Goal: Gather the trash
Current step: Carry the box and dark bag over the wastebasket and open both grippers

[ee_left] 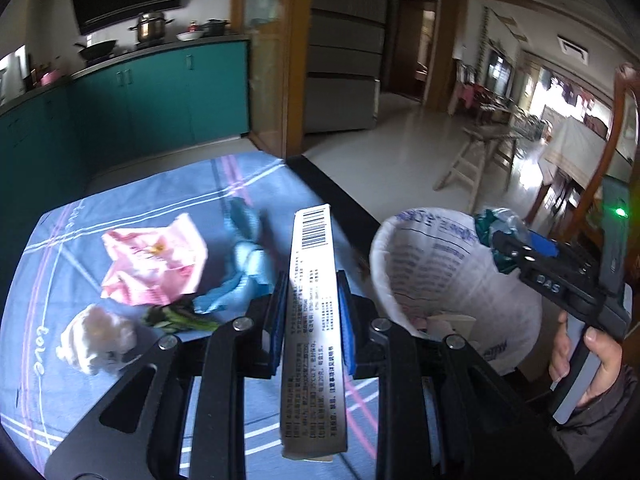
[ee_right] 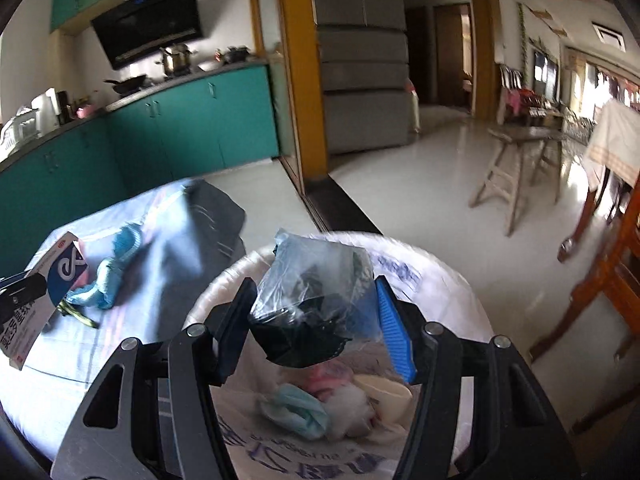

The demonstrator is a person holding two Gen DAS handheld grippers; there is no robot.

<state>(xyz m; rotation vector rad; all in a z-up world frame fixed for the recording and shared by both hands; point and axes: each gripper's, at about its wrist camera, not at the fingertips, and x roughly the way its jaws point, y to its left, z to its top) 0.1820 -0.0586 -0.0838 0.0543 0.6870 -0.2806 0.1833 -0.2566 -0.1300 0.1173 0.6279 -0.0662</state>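
Left gripper (ee_left: 312,320) clamped on a long box (ee_left: 314,312), carried lengthwise toward the lined bin (ee_left: 424,264). Right gripper (ee_right: 316,320) pinching a crumpled plastic bag (ee_right: 316,280) right over the bin's mouth, probably for dropping. On the bench (ee_left: 60,380): pink wrapper (ee_left: 152,260), blue cloth (ee_left: 248,260), white wad (ee_left: 96,340).

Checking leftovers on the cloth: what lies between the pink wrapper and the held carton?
In the left wrist view, a crumpled blue cloth lies between the pink wrapper and the carton.
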